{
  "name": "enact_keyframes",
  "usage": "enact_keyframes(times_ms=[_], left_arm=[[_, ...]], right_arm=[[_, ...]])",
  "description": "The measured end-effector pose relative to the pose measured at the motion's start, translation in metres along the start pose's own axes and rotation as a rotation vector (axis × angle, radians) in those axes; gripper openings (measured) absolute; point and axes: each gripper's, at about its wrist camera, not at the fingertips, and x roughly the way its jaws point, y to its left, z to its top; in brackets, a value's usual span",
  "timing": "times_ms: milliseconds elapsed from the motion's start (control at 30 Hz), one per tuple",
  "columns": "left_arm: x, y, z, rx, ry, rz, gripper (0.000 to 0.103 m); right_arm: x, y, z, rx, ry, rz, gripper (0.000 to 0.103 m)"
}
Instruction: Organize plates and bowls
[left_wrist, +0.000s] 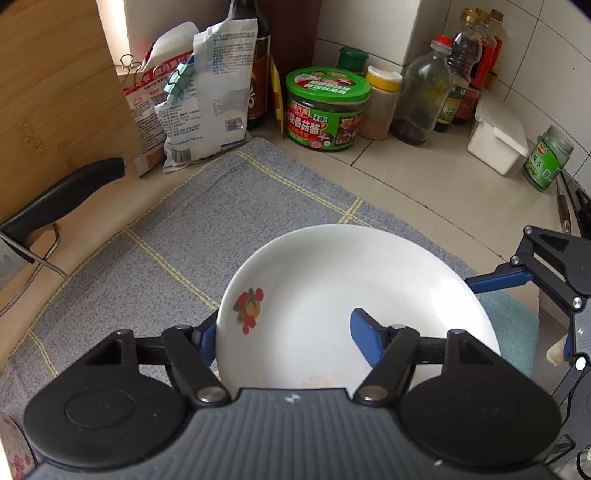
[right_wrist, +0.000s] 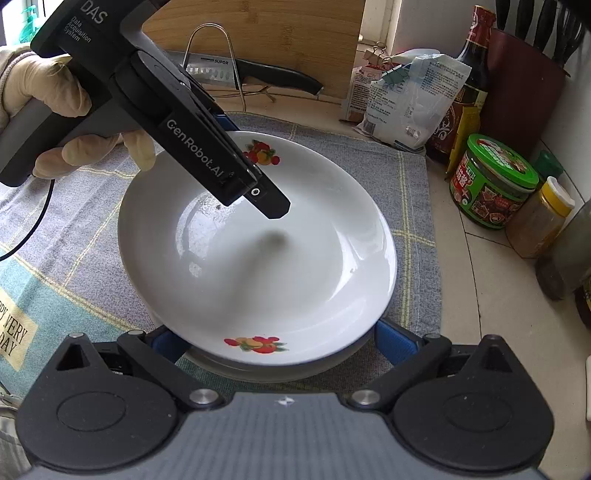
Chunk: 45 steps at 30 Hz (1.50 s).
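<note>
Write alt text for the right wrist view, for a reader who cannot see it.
A white plate with fruit decals sits on a stack of dishes on a grey checked cloth, the right gripper straddling its near rim. The left gripper, in a gloved hand, reaches over the plate. Jars, bottles and a knife line the counter behind.

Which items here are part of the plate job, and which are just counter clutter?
In the job: white plate with fruit prints, a second dish showing under its near edge, left gripper, right gripper.

Just lying about: knife, green-lidded jar, dark sauce bottle, clipped bags, grey cloth.
</note>
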Motion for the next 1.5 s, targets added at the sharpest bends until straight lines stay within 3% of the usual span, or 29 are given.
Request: enact_keyframes(times_ms=[433, 700, 933, 1033, 1200, 1500], left_arm=[[0.007, 0.001, 0.000, 0.010, 0.034, -0.010, 0.072], [0.003, 0.001, 0.000, 0.025, 0.008, -0.018, 0.074], [0.000, 0.002, -0.002, 0.020, -0.011, -0.021, 0.075], [-0.002, 0.003, -0.005, 0.009, -0.021, -0.035, 0.075], [-0.009, 0.002, -0.008, 0.001, -0.037, -0.032, 0.075], [-0.045, 0.002, -0.018, 0.024, -0.135, 0.060, 0.096]], right_arm=[[-0.004, 0.006, 0.007, -0.035, 0.032, -0.042, 0.103], [-0.010, 0.015, 0.011, -0.090, 0.056, -0.072, 0.103], [-0.007, 0.014, 0.010, -0.060, 0.101, -0.004, 0.103], [-0.001, 0.020, 0.004, -0.072, 0.121, -0.035, 0.103], [-0.002, 0.014, 0.004, -0.011, 0.126, -0.010, 0.103], [-0.018, 0.019, 0.003, -0.029, 0.085, -0.068, 0.103]])
